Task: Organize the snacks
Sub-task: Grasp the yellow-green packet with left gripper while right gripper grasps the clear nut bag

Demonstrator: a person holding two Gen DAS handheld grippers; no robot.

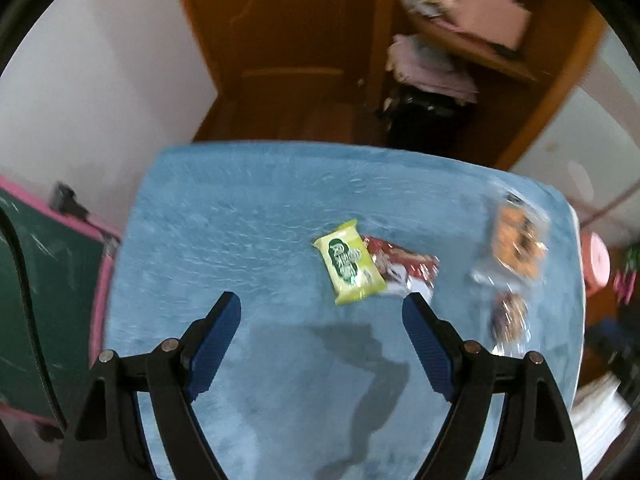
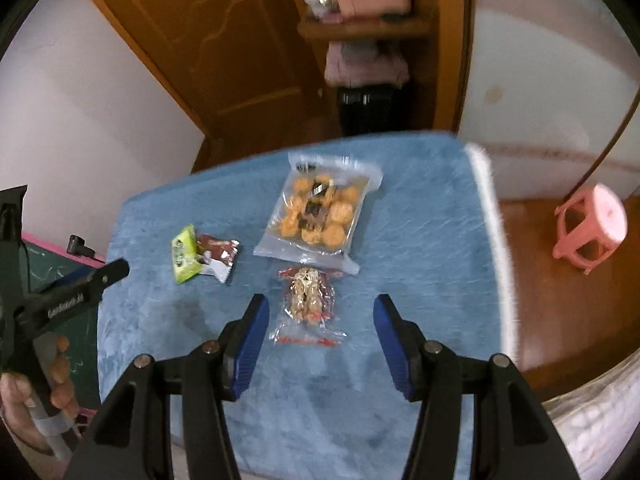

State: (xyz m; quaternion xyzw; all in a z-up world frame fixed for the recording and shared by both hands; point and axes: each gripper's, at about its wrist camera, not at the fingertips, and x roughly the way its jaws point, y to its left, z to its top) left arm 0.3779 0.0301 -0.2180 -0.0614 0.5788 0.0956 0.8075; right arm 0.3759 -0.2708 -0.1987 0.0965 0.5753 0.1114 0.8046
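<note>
We see four snack packs lying on a table covered with a fuzzy blue cloth (image 2: 420, 240). The largest is a clear plastic bag (image 2: 320, 212) with a sealed flat top edge; inside it sit round golden-orange biscuits and a few dark wrapped pieces. Just below it, nearly touching its lower seal, lies a small clear wrapper with red print (image 2: 310, 304) holding a lumpy brown, nut-like sweet. To the left, well apart from these two, a glossy yellow-green packet (image 1: 350, 266) lies on top of the edge of a shiny red and silver foil packet (image 1: 404, 266); both are flat and rectangular with crimped ends.

Our left gripper (image 1: 322, 306) hangs over bare cloth with its ribbed blue pads set wide apart and nothing between them; the green packet lies just beyond its tips. Our right gripper (image 2: 318, 308) also has its jaws apart, the small red-printed wrapper showing in the gap but touched by neither pad.

A pink plastic stool (image 2: 590, 234) stands on the wooden floor to the right. A hand (image 2: 44, 392) grips the left tool's handle.
</note>
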